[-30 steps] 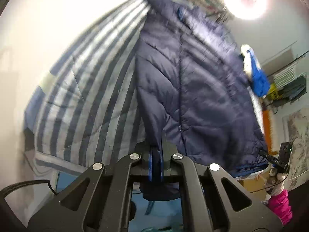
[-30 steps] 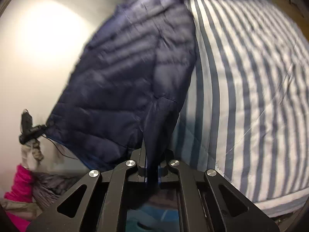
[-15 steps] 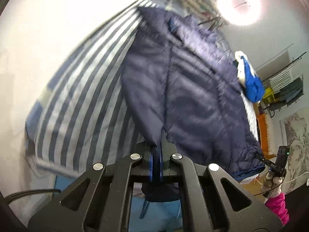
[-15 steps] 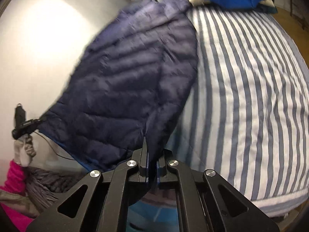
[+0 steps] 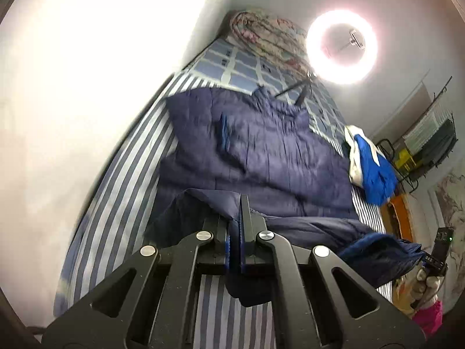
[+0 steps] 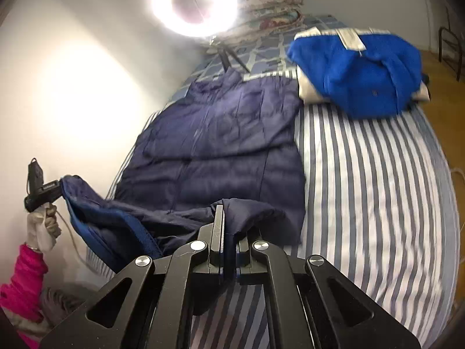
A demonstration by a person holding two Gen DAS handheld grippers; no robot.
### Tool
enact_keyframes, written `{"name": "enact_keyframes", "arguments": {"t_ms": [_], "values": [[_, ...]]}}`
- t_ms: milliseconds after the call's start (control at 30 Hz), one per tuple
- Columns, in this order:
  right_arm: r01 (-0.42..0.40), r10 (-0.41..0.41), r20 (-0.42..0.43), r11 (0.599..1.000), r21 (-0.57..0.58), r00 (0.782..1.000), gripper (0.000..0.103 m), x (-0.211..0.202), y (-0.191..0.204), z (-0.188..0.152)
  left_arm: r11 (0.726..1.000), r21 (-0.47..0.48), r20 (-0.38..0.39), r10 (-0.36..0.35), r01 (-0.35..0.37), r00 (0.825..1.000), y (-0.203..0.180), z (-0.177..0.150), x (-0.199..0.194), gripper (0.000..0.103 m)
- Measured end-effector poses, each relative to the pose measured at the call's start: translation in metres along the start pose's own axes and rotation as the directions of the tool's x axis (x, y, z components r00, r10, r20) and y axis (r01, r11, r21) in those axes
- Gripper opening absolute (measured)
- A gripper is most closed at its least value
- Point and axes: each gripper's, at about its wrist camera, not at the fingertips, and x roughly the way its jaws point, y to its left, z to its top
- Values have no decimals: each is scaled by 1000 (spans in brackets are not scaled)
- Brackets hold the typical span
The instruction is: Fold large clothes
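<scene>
Hem fold of a dark quilted jacket [image 5: 261, 157] on a striped bed [image 6: 377, 192]. Both grippers have risen and carried the jacket's bottom hem towards the collar since a second ago, when the garment lay stretched flat along the bed's wall-side edge; the lower part now lifts off the sheet and begins to double over the body, which suggests the first lengthwise fold is under way but not yet laid down. The left gripper [image 5: 240, 203] has its jaws together, clamped on one hem corner; the right gripper [image 6: 223, 212] is likewise pinched on the other corner (each also shows in the other's view, held in a gloved hand [image 6: 43, 226] with a pink sleeve). The jacket's collar end lies towards the head of the bed, near a checked pillow [image 5: 241, 67]. Count: one dark jacket, two grippers, one folded blue garment [image 6: 360, 69] at the bed's far right edge, one rolled floral quilt [image 5: 270, 37] at the head, one ring light [image 6: 194, 3].
</scene>
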Motion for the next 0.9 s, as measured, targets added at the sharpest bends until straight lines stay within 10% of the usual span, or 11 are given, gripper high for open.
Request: {"name": "enact_keyframes", "arguments": {"t_ms": [467,900], "values": [[37,-30,-60,992,124,998,3,132,-56,124,996,-67,-33,52,-55,998,23,102,160,2],[63,-48,-115,989,132,992,6,220,-100,140,997,-52,-103,55,-61,993,58,111,254,12]]}}
